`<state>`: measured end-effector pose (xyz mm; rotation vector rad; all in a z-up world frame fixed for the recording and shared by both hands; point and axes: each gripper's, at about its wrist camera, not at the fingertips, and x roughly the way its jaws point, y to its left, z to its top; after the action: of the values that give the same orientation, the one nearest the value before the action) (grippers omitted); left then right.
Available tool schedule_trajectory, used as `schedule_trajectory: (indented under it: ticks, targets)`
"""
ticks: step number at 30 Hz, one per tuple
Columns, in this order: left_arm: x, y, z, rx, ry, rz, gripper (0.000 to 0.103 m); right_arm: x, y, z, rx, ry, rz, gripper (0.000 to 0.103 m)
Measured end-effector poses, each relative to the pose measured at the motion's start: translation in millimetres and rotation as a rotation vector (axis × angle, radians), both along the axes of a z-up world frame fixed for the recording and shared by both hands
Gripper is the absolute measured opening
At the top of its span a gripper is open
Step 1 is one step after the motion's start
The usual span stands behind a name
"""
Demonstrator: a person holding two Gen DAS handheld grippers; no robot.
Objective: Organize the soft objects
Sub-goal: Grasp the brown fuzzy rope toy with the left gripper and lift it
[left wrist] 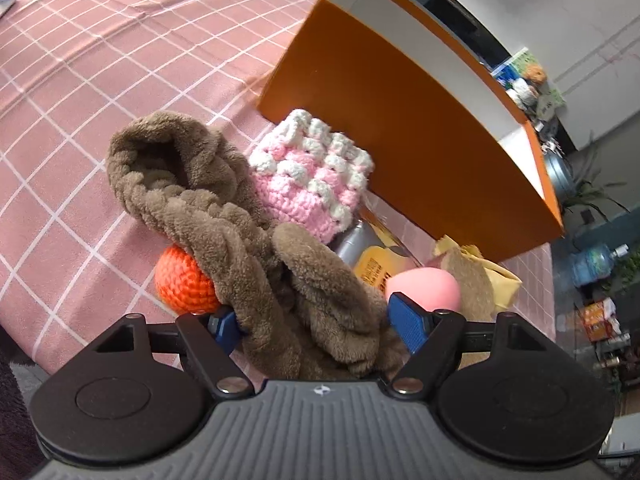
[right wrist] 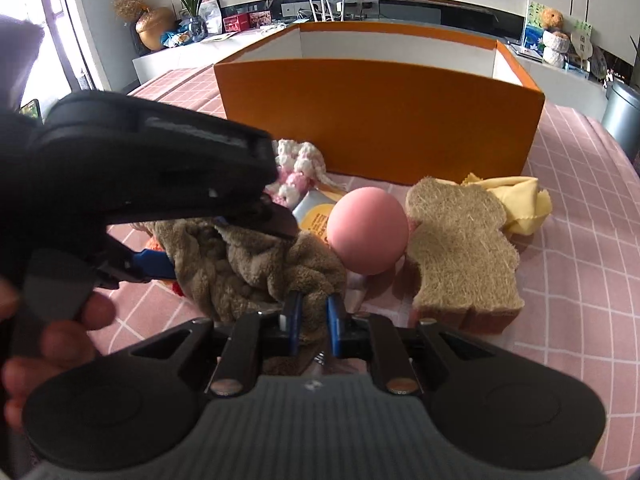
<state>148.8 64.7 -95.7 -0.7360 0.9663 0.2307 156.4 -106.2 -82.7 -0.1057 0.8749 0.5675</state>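
Note:
A brown fluffy cloth (left wrist: 224,216) lies heaped on the pink checked tablecloth (left wrist: 80,120), in front of an orange box (left wrist: 400,140). My left gripper (left wrist: 316,322) is open, its blue pads wide apart on either side of the cloth. In the right wrist view my right gripper (right wrist: 314,318) is shut on a fold of the brown cloth (right wrist: 248,268). An orange crochet ball (left wrist: 184,284) peeks out from under the cloth. A pink and white crochet piece (left wrist: 312,176) lies just behind it. A pink egg-shaped sponge (right wrist: 368,232) sits to the right.
A bread-shaped loofah sponge (right wrist: 460,248) and a yellow cloth (right wrist: 520,204) lie right of the pink sponge. A yellow-labelled pack (right wrist: 316,216) lies between the soft things. The orange box (right wrist: 380,120) is open-topped with white inside walls. A hand (right wrist: 60,340) holds the left gripper.

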Motion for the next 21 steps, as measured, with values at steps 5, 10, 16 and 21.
schedule_trajectory:
  ticks: [5, 10, 16, 21]
  targets:
    - [-1.9, 2.6, -8.5, -0.033, -0.007, 0.002, 0.069, 0.1, -3.6, -2.0, 0.013, 0.013, -0.006, 0.012]
    - [-9.0, 4.7, -4.3, -0.049, -0.043, -0.015, 0.05, 0.4, -5.7, 3.2, 0.031, 0.021, -0.015, 0.014]
    - [-21.5, 0.8, 15.9, 0.002, -0.131, -0.062, 0.04, -0.8, -19.0, 14.9, 0.068, 0.011, -0.054, 0.027]
    - [-28.6, -1.5, 39.3, 0.07, -0.217, -0.102, 0.037, -1.9, -28.8, 31.6, 0.073, -0.057, -0.105, 0.046]
